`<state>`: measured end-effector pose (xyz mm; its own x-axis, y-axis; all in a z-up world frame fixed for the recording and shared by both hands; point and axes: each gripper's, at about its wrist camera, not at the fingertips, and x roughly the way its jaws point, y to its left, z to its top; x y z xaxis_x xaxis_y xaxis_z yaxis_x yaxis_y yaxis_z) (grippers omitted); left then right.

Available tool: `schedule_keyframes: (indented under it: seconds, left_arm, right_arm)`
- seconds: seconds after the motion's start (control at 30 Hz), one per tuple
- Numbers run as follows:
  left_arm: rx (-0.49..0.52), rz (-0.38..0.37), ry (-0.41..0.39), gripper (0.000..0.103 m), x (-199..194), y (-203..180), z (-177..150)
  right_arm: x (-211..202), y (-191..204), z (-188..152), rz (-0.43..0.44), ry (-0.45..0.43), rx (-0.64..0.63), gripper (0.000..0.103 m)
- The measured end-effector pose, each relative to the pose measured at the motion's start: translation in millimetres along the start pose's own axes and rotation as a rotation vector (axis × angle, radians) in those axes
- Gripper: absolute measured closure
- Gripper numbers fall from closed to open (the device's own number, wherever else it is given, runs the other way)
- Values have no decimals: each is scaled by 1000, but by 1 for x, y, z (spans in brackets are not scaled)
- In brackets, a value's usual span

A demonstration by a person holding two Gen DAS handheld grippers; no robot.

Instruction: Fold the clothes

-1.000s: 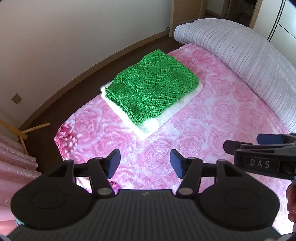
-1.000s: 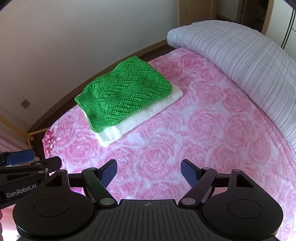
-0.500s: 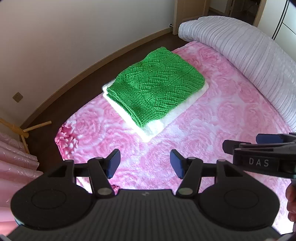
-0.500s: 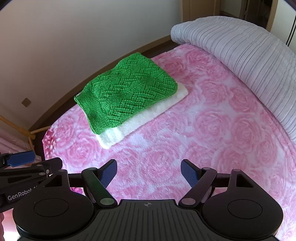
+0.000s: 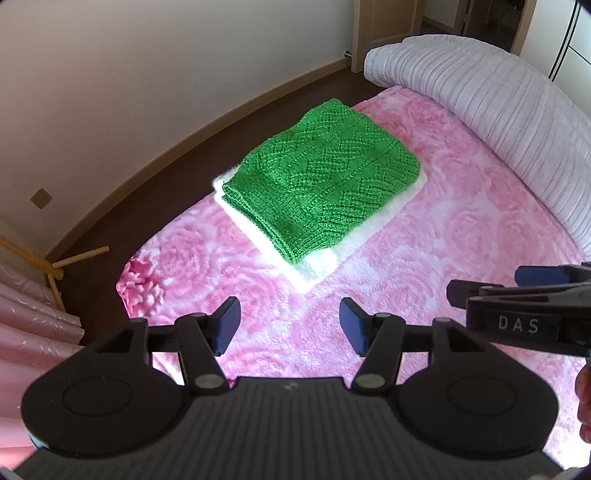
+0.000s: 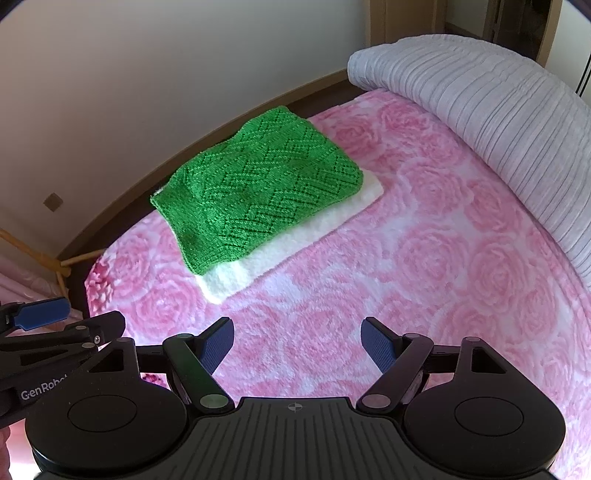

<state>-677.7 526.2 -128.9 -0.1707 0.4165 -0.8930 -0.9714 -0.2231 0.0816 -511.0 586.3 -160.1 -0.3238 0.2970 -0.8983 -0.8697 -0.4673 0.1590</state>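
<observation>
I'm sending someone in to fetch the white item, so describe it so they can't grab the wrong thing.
Start at the bed with the pink rose-patterned blanket; near its far edge by the wall sits a two-layer stack. The white fluffy folded cloth is the bottom layer, lying flat on the blanket. It shows only as a pale border under the folded green knit sweater, unlike the ribbed grey duvet rolled along the right.

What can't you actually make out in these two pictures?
- White folded item: its top is mostly covered by the green knit sweater in both views.
- Right gripper: cut off by the left view's right edge.
- Wooden stand: cut by the left edge.
- Doorway: too dark.
</observation>
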Motion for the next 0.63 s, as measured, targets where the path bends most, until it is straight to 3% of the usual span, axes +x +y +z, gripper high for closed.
schedule_keyframes:
  seconds: [0.63]
  left_arm:
    - [31, -15, -103, 47, -33, 6, -8]
  right_arm:
    - [-28, 18, -10, -28, -50, -12, 24]
